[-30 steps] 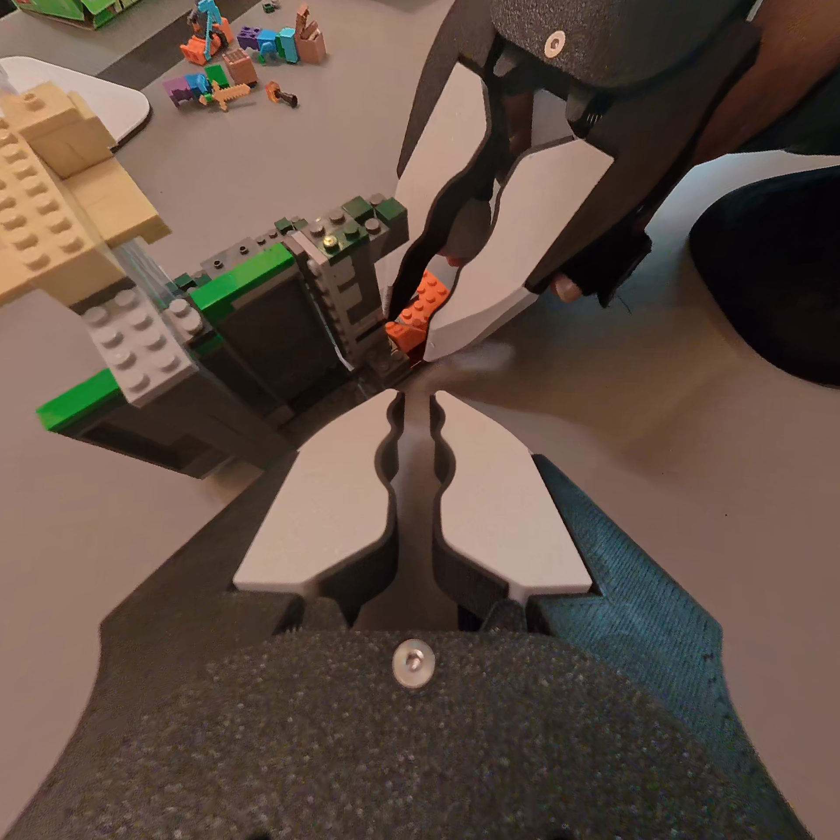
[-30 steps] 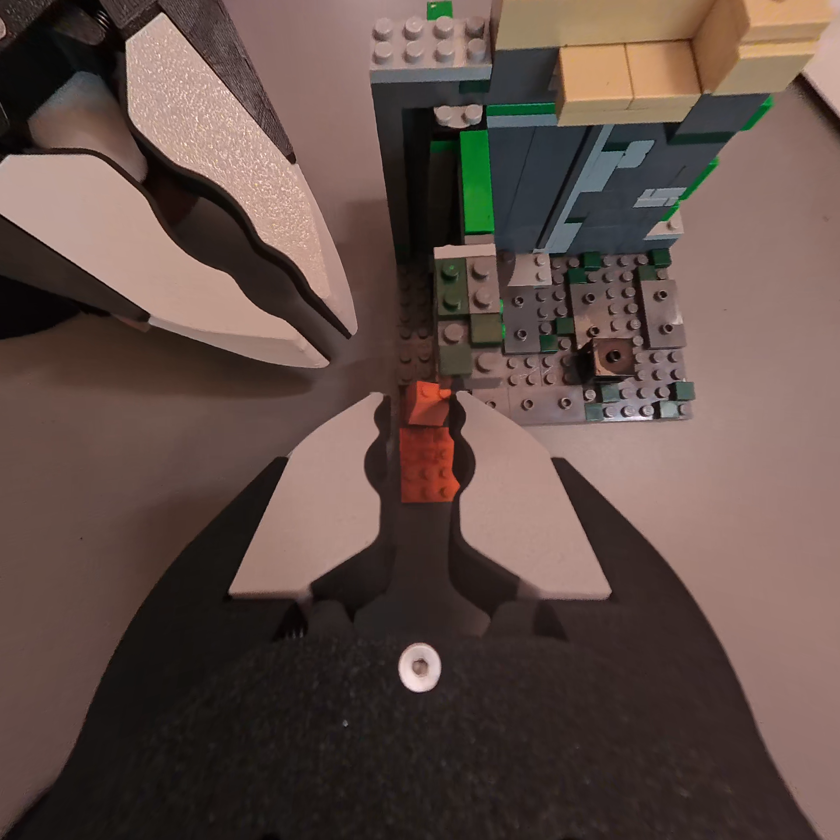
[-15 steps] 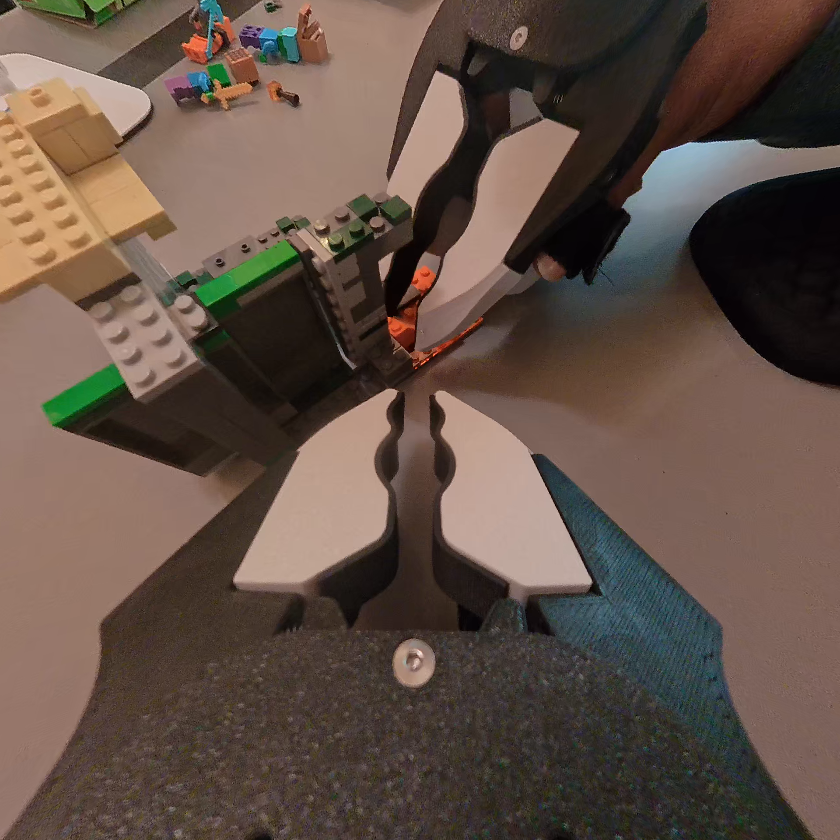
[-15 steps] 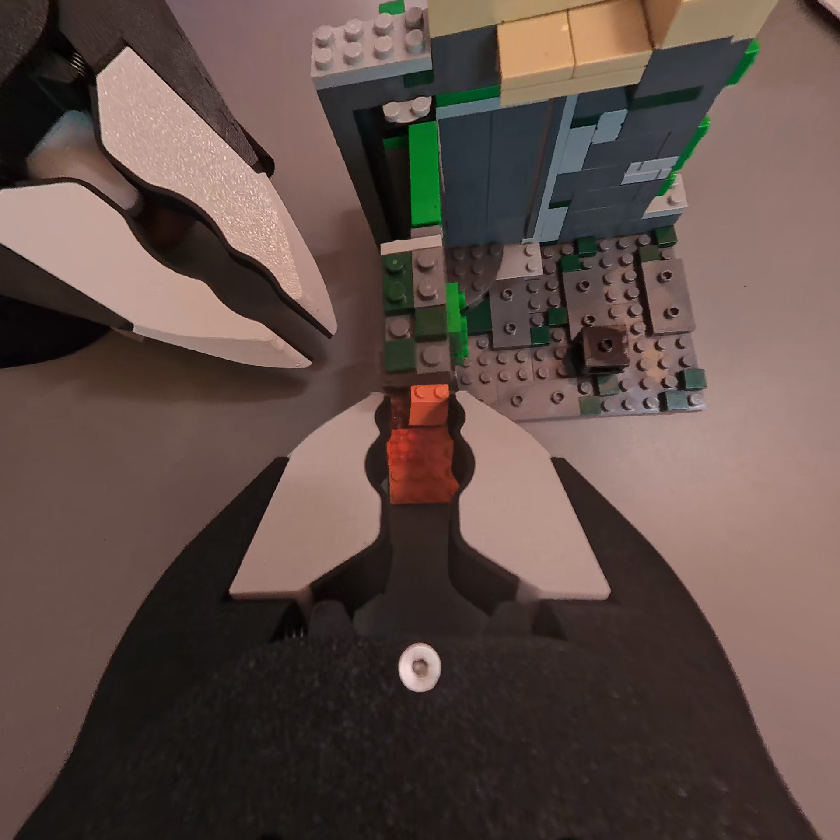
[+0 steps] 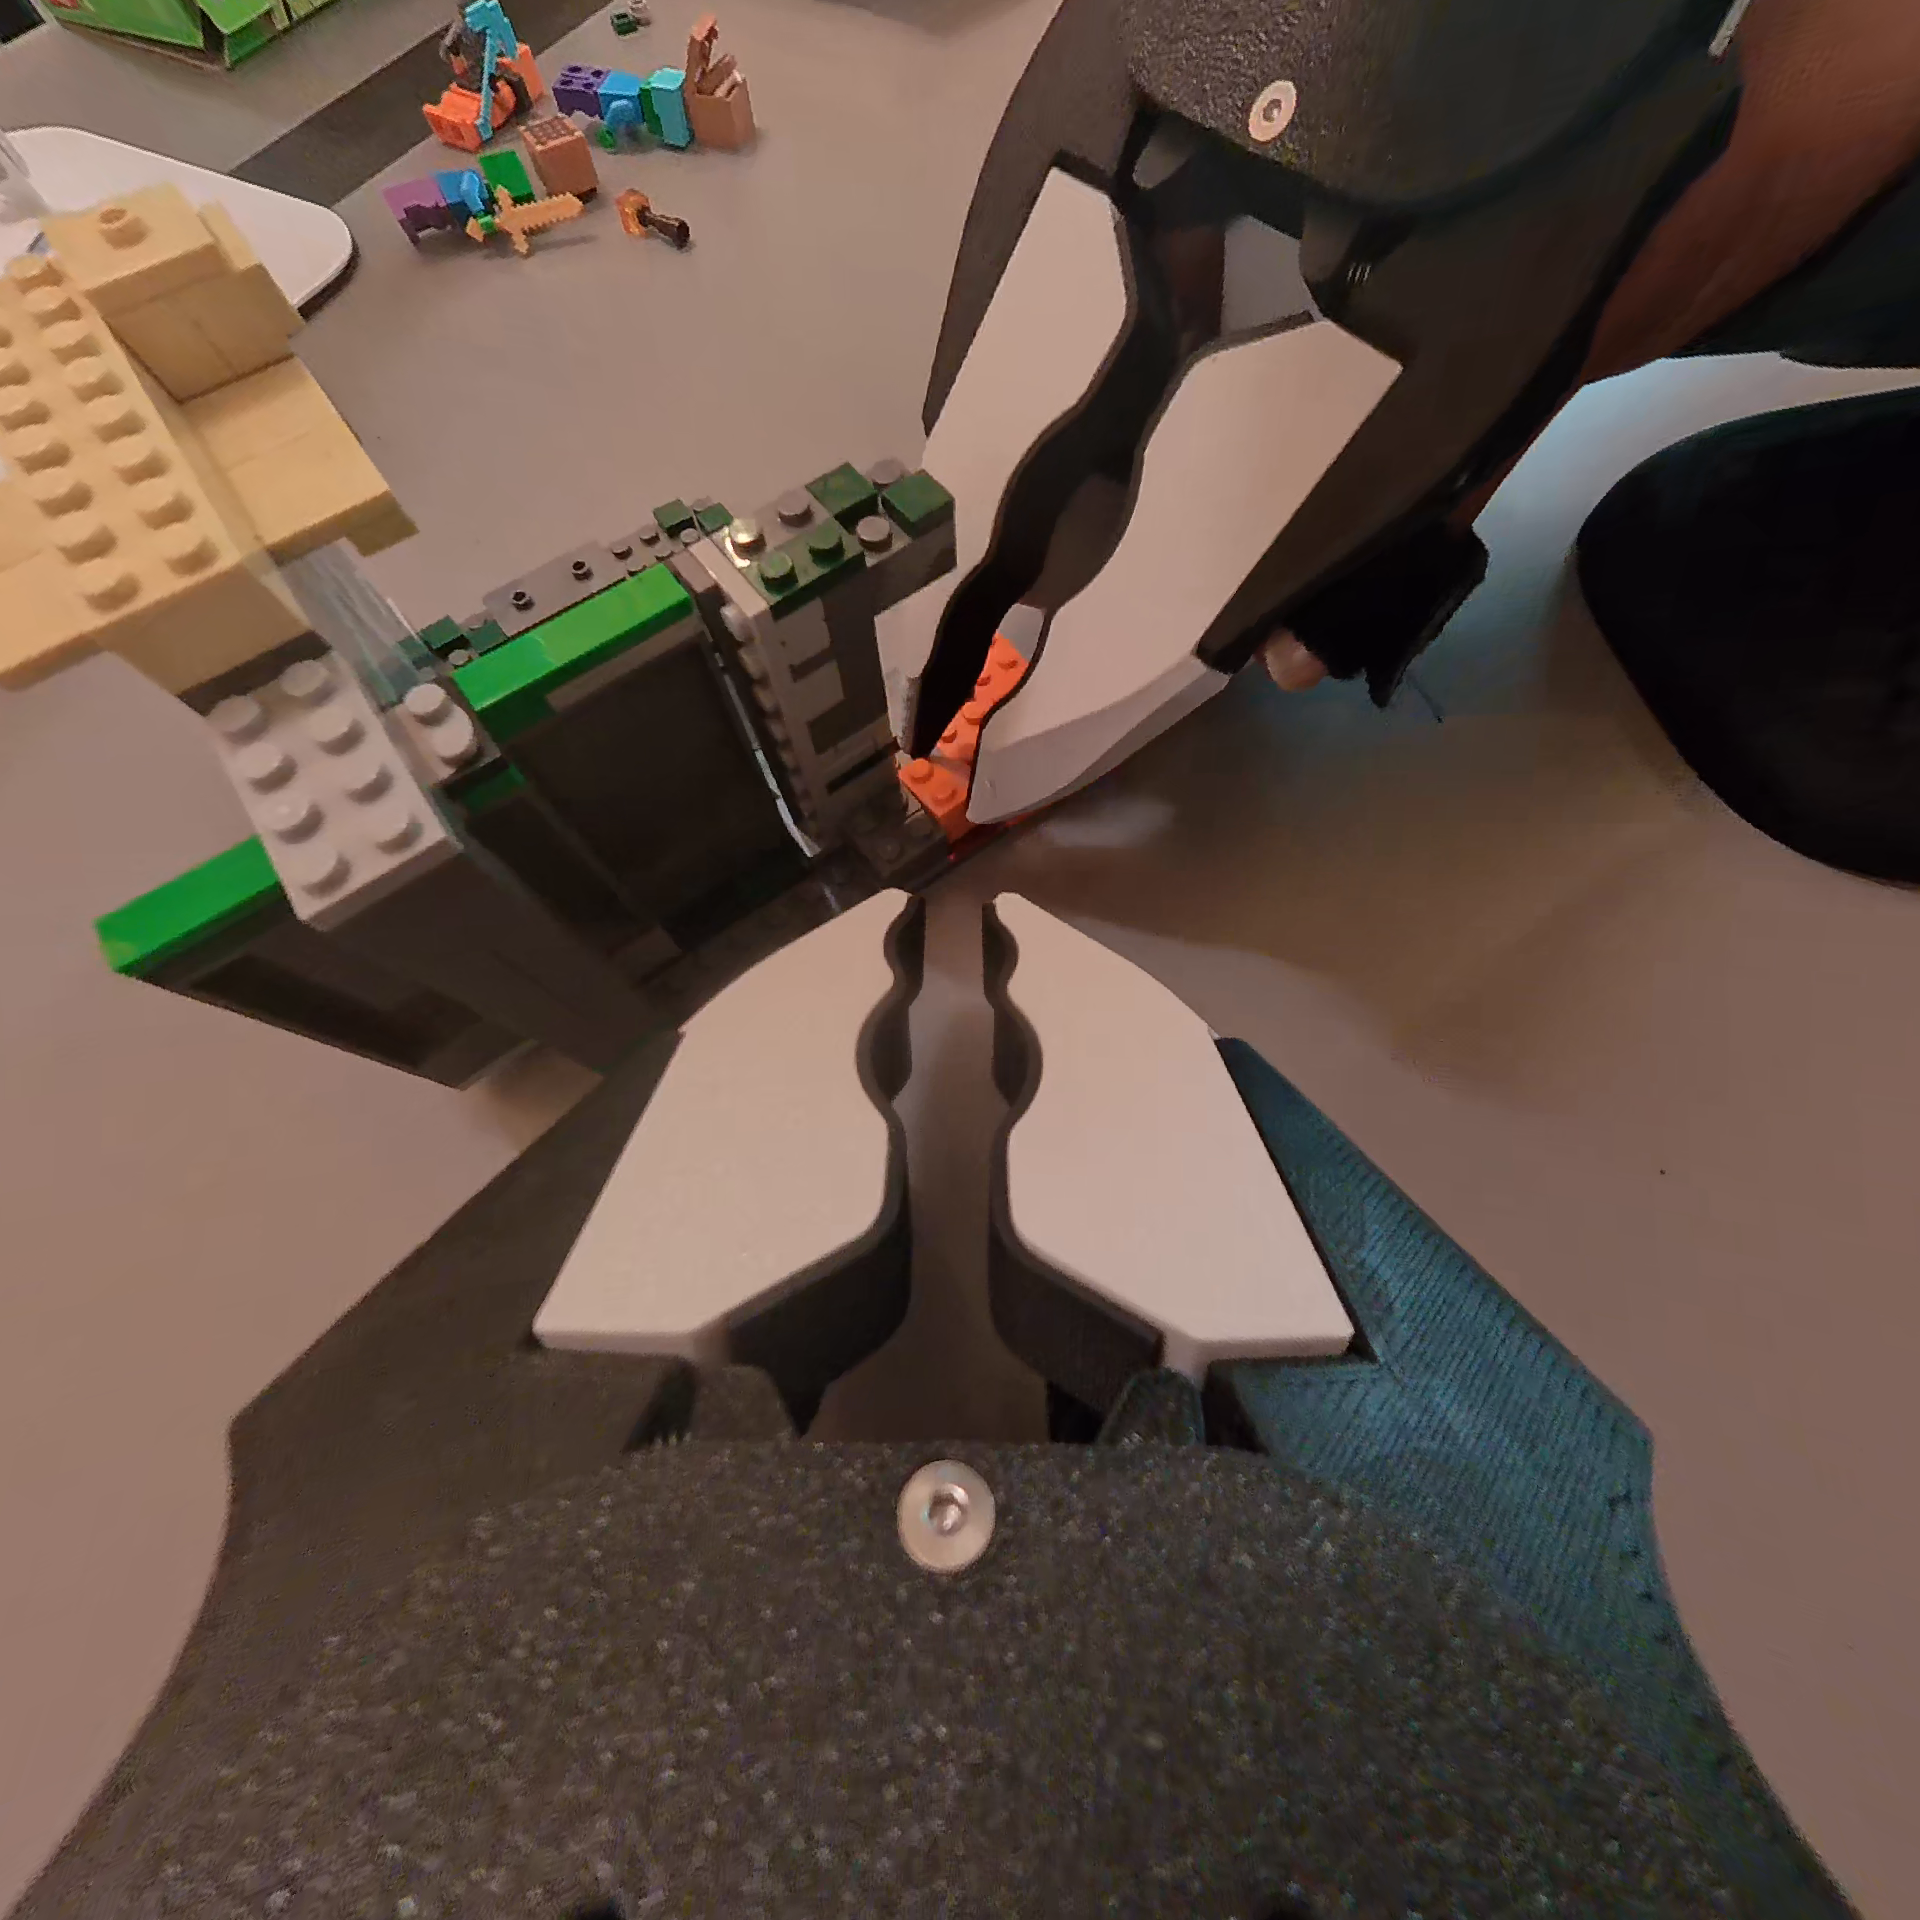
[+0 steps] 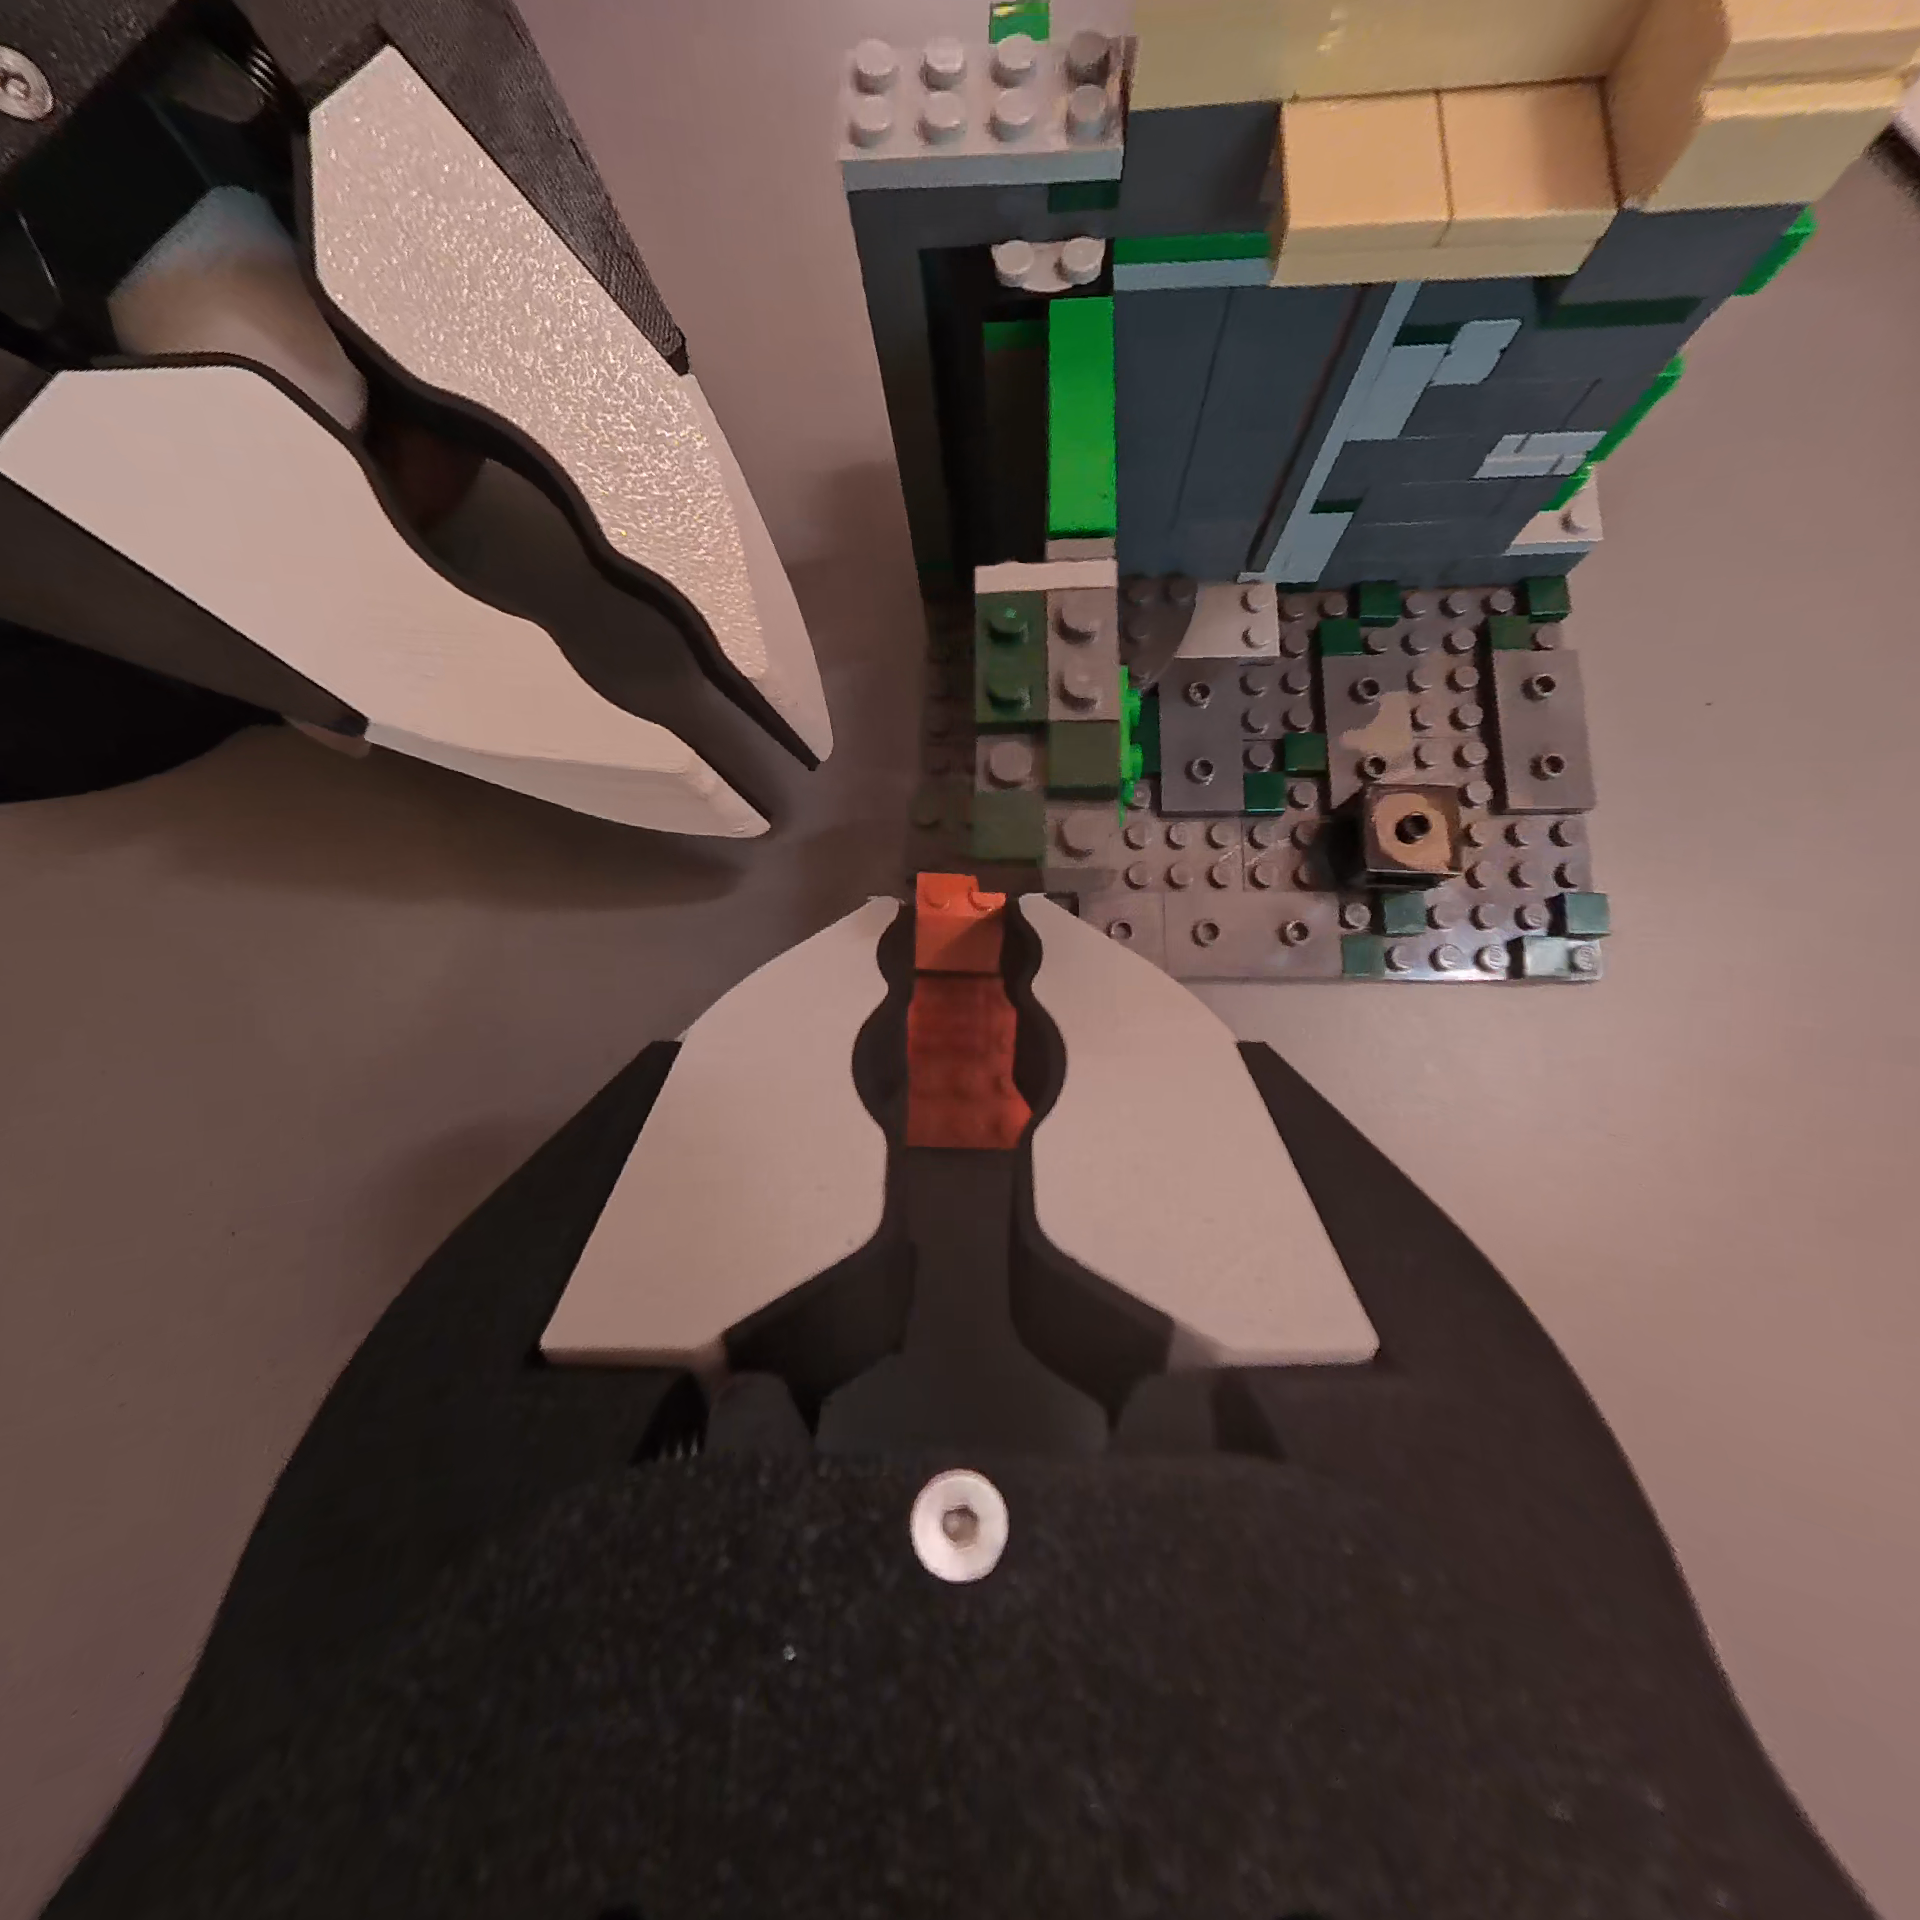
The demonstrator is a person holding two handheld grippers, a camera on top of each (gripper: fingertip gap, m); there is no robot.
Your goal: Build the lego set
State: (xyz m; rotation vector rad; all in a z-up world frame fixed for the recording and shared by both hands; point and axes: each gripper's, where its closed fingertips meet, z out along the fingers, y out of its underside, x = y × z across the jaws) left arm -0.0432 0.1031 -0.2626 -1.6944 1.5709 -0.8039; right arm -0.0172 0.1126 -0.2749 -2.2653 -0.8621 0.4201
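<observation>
The Lego build is a grey, green and tan structure on a dark grey baseplate. My right gripper is shut on an orange Lego piece. It holds the piece's front end at the baseplate's near left corner, beside a grey and dark green column. In the left wrist view the right gripper comes down from above with the orange piece at the column's foot. My left gripper is shut and empty, its tips just short of that corner. It also shows in the right wrist view.
Loose minifigures and small pieces lie at the far side of the grey table, with a green box and a white board at the far left. A small dark cube sits on the baseplate. A dark rounded shape is at the right. My two grippers' fingertips are within a few centimetres of each other.
The right gripper pushed the orange piece down and in toward the column's foot half a second ago, then drew back up a little. The left gripper has barely moved.
</observation>
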